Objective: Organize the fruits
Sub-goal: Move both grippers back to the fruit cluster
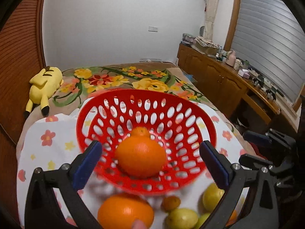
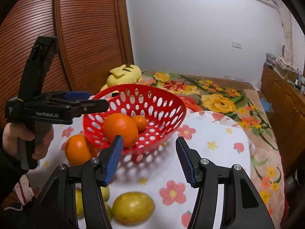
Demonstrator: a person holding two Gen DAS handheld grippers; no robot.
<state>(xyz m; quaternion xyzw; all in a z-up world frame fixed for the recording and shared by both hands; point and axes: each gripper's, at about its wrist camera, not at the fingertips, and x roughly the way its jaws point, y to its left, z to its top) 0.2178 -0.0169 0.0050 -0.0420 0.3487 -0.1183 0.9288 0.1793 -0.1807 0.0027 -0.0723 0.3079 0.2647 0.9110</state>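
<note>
A red perforated basket (image 1: pixel 177 105) (image 2: pixel 171 103) stands on a white flowered cloth. It holds a large orange (image 1: pixel 141 157) (image 2: pixel 121 129) and a small mandarin (image 1: pixel 140 131) (image 2: pixel 140 122). My left gripper (image 1: pixel 150 164) is open and empty, just above the basket's near rim. It shows from the side in the right wrist view (image 2: pixel 95 103). My right gripper (image 2: pixel 148 159) is open and empty, in front of the basket. On the cloth lie another orange (image 1: pixel 124 212) (image 2: pixel 78 149), a small mandarin (image 1: pixel 171 203) and several yellow-green lemons (image 1: pixel 182 218) (image 2: pixel 132 208).
The cloth (image 2: pixel 209 152) covers the near end of a bed with a floral blanket (image 1: pixel 114 80). A yellow plush toy (image 1: pixel 44 85) lies at the far left by a wooden slatted door (image 2: pixel 85 38). A cluttered wooden sideboard (image 1: pixel 228 80) runs along the right.
</note>
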